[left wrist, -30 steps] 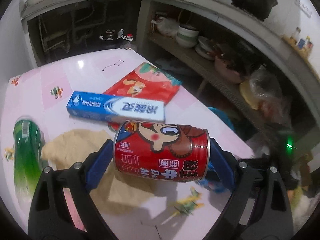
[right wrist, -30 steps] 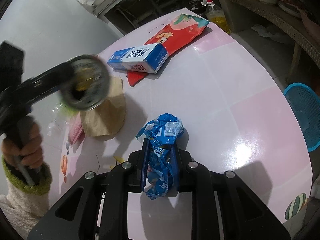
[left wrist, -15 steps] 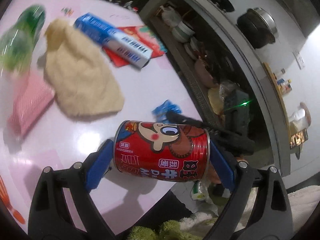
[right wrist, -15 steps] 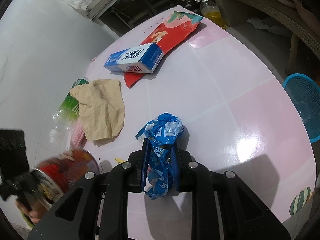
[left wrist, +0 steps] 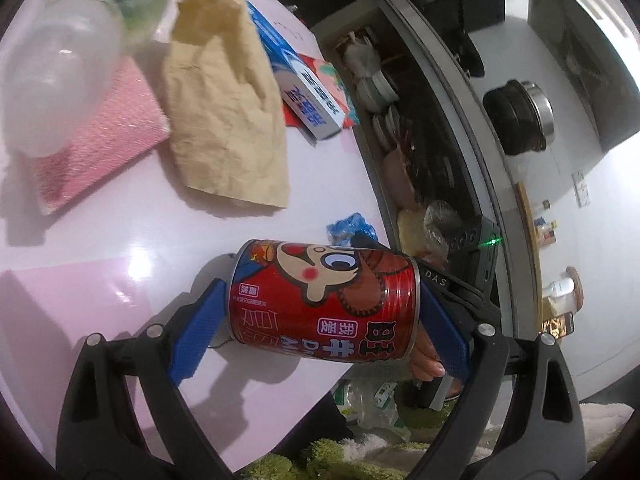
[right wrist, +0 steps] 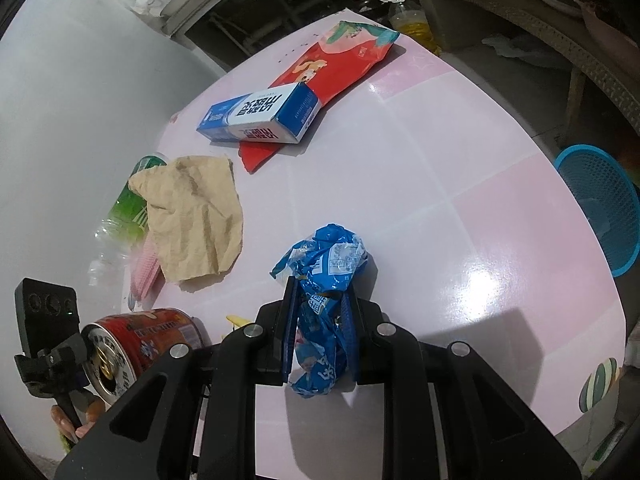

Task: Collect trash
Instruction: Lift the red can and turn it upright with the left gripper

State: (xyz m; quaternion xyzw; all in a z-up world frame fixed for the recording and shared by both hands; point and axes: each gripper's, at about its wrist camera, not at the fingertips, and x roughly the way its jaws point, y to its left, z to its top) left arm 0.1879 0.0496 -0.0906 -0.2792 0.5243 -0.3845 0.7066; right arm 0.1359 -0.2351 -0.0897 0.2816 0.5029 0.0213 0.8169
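Since the earlier frame the left tool [left wrist: 320, 316] has come down to the near left worktop [right wrist: 460, 168] edge, clenched on the red can [left wrist: 324, 300]. The right tool [right wrist: 320, 328] stays put, grasping the blue wrapper [right wrist: 324, 280] against the worktop.

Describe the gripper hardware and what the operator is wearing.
Both the left gripper and the right gripper have black angular frames with silver screws and textured blue finger pads. A black camera block with a green LED tops each. The sleeve is fuzzy green and white.
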